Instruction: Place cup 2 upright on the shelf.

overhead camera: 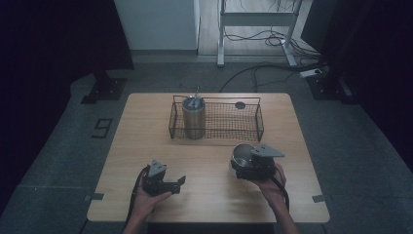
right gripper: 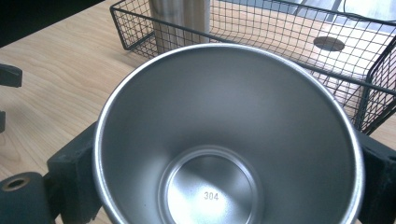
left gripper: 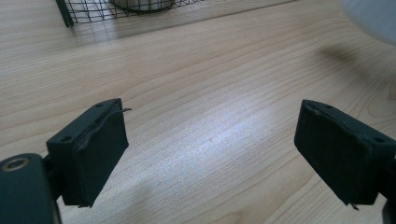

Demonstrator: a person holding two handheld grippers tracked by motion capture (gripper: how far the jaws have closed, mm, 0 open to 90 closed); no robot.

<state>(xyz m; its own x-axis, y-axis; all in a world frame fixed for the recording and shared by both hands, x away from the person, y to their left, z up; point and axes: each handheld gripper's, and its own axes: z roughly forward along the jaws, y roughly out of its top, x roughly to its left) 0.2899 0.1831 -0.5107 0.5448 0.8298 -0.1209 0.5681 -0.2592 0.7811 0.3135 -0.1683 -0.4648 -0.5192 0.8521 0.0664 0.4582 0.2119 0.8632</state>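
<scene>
Dim room, cables on the floor; a wooden bench [overhead camera: 209,161] carries a wire basket [overhead camera: 216,119] with a steel canister [overhead camera: 194,117] upright at its left end. The right claw [overhead camera: 246,163] grips a steel cup [right gripper: 224,140], its jaws pressed on opposite sides of the wall, near the bench's front right. The left claw [left gripper: 212,154] hovers wide open and empty. Risk: the smooth, tapered cup may slip or tilt between the flat jaws. The cup's outside and the canister's top are cut off in the right gripper view.
</scene>
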